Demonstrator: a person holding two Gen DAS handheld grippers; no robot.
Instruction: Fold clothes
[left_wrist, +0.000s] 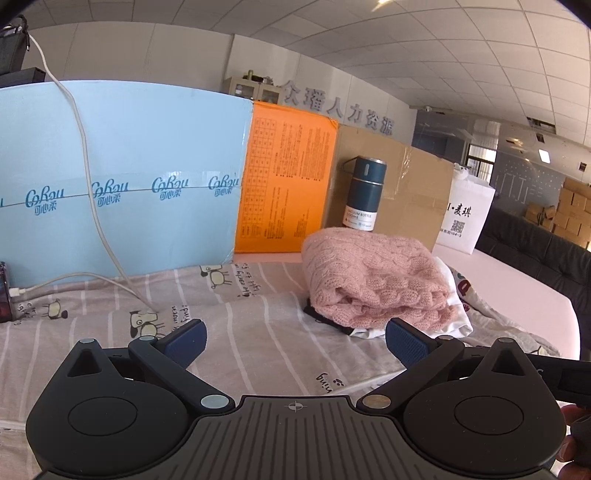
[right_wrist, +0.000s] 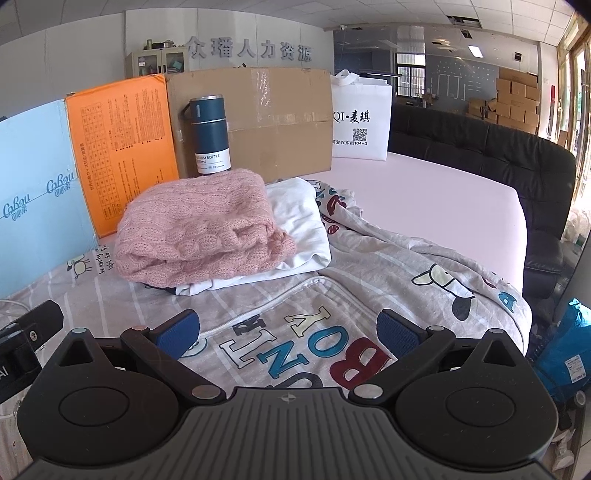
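A folded pink knitted sweater lies on top of a folded white garment, with a dark piece of cloth showing under the pile. A grey printed garment with a zipper, cartoon dogs and coloured letters is spread flat on the pink table. My left gripper is open just above the printed cloth, in front of the pile. Further right over the lettering, my right gripper is open too. Neither holds anything.
Along the back stand a light blue box, an orange box, a cardboard box, a dark blue vacuum bottle and a white bag. A white cable trails onto the cloth. A black sofa lies beyond the table's right edge.
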